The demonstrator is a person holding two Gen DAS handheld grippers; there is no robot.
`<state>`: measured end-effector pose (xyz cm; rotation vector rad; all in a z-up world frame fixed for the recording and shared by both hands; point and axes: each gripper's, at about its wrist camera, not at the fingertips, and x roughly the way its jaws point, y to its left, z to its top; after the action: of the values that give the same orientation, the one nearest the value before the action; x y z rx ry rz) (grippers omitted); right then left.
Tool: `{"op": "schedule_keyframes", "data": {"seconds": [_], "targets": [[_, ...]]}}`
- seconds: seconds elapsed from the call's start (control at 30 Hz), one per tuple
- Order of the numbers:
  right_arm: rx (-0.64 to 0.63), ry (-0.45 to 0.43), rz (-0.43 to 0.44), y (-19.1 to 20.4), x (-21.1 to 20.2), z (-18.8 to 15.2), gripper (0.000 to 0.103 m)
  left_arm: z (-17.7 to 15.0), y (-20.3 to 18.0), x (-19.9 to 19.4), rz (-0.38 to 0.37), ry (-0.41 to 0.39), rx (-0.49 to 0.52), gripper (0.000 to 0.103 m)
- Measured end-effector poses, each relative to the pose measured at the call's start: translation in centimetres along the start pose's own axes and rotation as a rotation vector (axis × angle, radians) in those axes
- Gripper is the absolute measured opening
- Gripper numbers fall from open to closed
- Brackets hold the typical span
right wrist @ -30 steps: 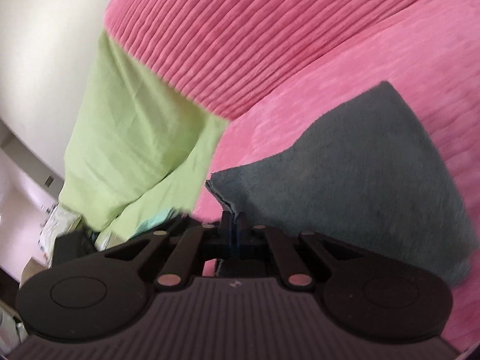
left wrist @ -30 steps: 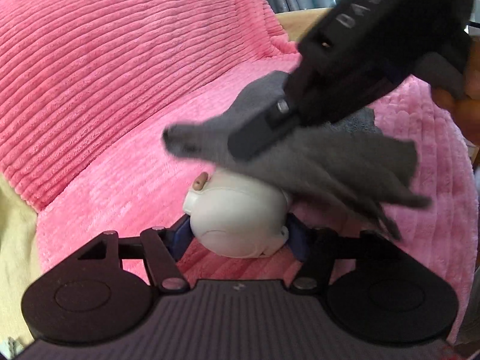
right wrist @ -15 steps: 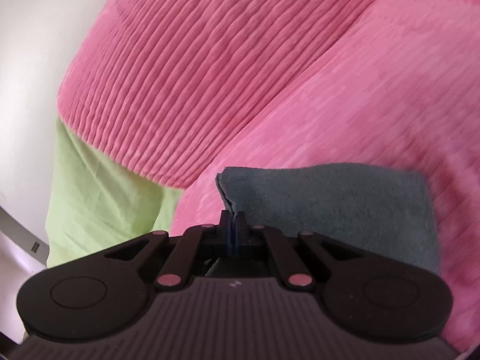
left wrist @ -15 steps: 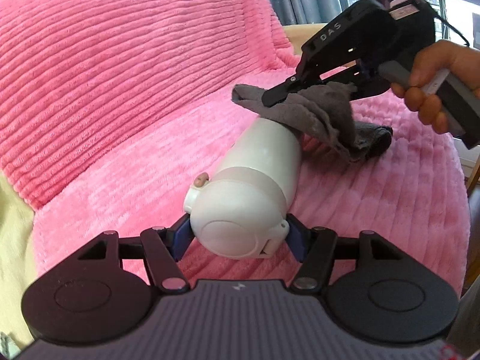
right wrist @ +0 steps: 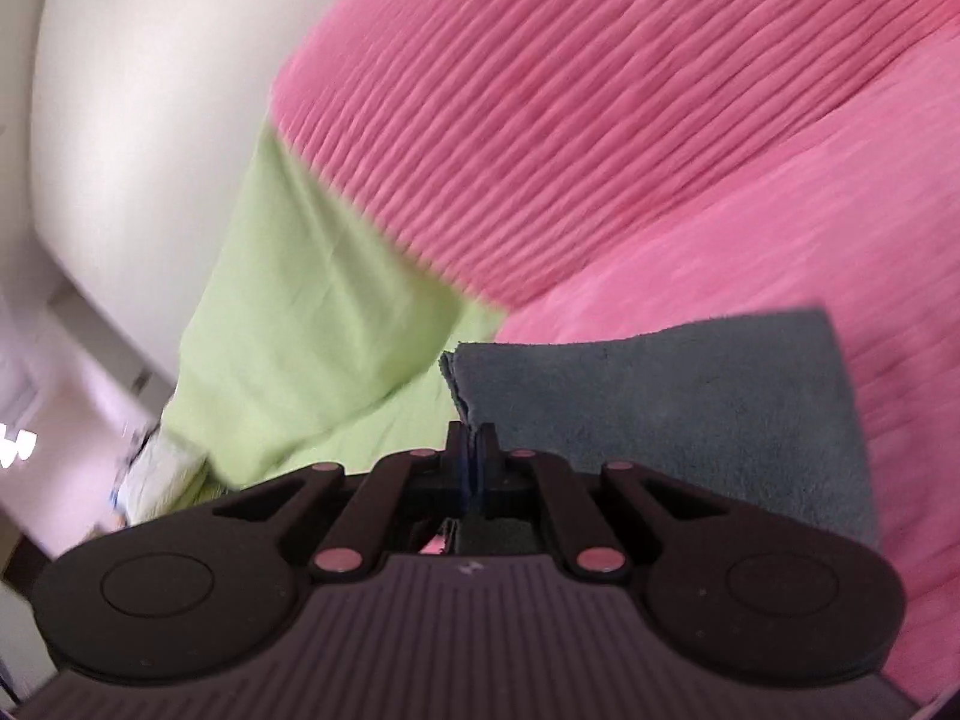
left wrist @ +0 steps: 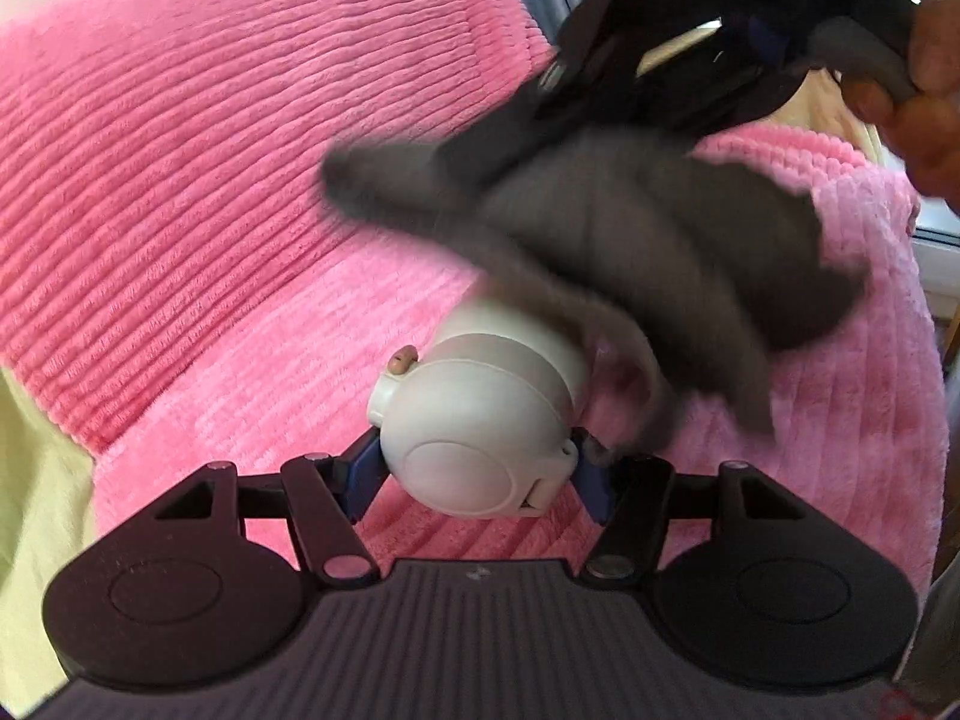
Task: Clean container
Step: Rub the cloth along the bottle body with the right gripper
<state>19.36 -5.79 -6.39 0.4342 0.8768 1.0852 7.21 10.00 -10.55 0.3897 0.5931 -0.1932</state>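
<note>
the right tongs (right wrist: 471,441), pinching a corner of a grey cloth (right wrist: 690,408), have swept back toward the camera compared w/ half a sec ago. then the cloth was bunched at the far end of a white bottle (left wrist: 480,438) and most of the bottle's side was bare. now, in the left wrist view, the cloth is a blurred grey shape draped over the far part of the bottle, leaving only the rounded lid end clear. that looks like one wiping stroke along the body, so the cleaning is likely mid-way, not finished.

the right tongs' jaws have just been opening a touch, but in the right wrist view they look nearly together w/ the cloth's corner between them, so i read them as gripping the cloth; the blur makes this a bit unsure.

the left tongs (left wrist: 474,474) are closed on the bottle, a blue pad on each side of its lid end. they have not shifted.

the bottle lies lengthwise, lid end toward the left camera, body pointing away over a pink ribbed blanket (left wrist: 210,180). it sits right between the left tongs' tips. the right tongs (left wrist: 456,156) come in from upper right, above and beyond it, held by a hand (left wrist: 924,96) at the frame's edge. a green sheet (right wrist: 312,312) shows past the blanket.
</note>
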Motion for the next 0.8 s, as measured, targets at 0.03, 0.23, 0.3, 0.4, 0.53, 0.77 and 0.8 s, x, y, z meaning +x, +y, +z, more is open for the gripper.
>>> {"op": "schedule_keyframes", "data": {"seconds": [0.03, 0.23, 0.3, 0.4, 0.53, 0.77, 0.8], "targets": [[0.000, 0.033, 0.008, 0.2, 0.9, -0.4, 0.003, 0.1, -0.2, 0.0, 0.007, 0.002, 0.014, 0.065], [0.078, 0.076, -0.031, -2.4, 3.6, -0.6, 0.000, -0.3, -0.9, 0.7, 0.037, 0.047, 0.065, 0.065], [0.116, 0.057, -0.047, -3.9, 3.7, 0.0, 0.000, -0.4, -1.0, 0.9, 0.036, 0.054, 0.062, 0.065], [0.128, 0.008, -0.111, -5.7, 3.1, 1.6, 0.000, -0.3, -1.0, 0.7, 0.029, 0.044, 0.048, 0.065], [0.181, -0.061, -0.174, -8.5, 1.7, 3.3, 0.000, 0.1, -0.3, 0.3, -0.019, 0.020, 0.005, 0.065], [0.232, -0.097, -0.166, -9.4, 0.5, 2.5, 0.000, -0.6, 3.8, 1.3, -0.267, 0.025, -0.329, 0.067], [0.236, -0.102, -0.164, -9.3, 0.1, 2.2, 0.000, -0.8, 3.8, 1.4, -0.281, 0.024, -0.349, 0.067]]}}
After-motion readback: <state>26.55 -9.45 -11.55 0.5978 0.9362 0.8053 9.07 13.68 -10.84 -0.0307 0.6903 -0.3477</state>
